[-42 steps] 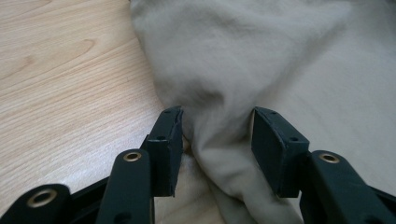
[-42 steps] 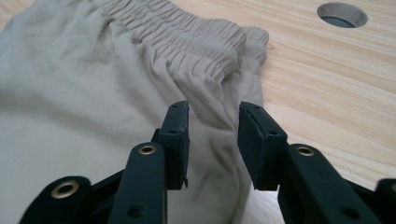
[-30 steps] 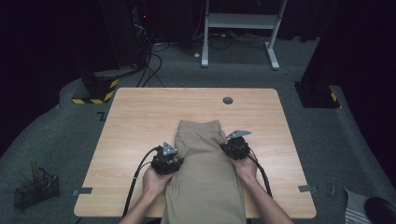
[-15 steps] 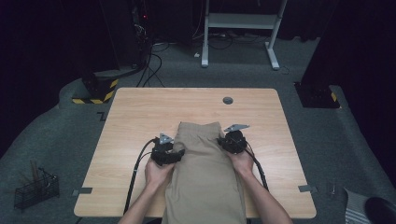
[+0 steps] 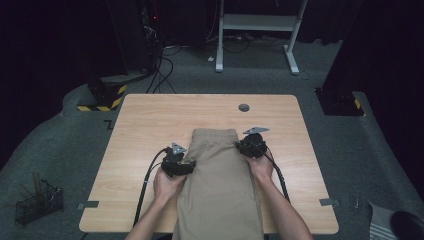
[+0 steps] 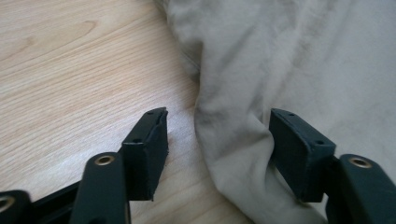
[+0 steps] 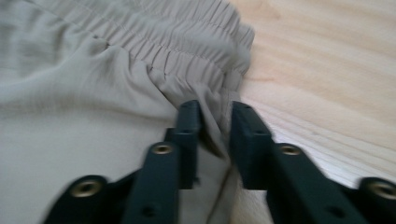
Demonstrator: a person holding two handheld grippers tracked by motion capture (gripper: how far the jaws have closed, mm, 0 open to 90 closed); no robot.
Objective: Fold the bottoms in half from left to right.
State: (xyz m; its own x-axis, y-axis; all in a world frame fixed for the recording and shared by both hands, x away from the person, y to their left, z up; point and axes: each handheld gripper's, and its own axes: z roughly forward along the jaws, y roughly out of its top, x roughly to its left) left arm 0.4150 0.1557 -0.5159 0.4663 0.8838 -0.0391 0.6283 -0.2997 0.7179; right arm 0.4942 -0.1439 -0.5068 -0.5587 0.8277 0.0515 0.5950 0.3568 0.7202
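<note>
A: How far along was the work on the garment?

B: Early, I'd judge. The beige elastic-waisted cloth trousers (image 5: 220, 185) lay flat along the middle of the pale wooden desk (image 5: 145, 125), waistband toward the far side and legs running off the near edge. No fold had been made yet; only the grips on the side edges were being set.

A: Were both grips in place?

B: Only one. The right tool (image 7: 215, 122) was clenched on a pinch of fabric at the trousers' side edge, just below the gathered waistband. The left tool (image 6: 217, 140) stood released, jaws wide apart astride the opposite edge, one jaw over bare wood and the other over cloth.

A: And the hands?

B: In the high view both forearms came in from the near edge, the left hand (image 5: 167, 182) and right hand (image 5: 260, 167) flanking the trousers, the right reaching a little farther forward.
</note>
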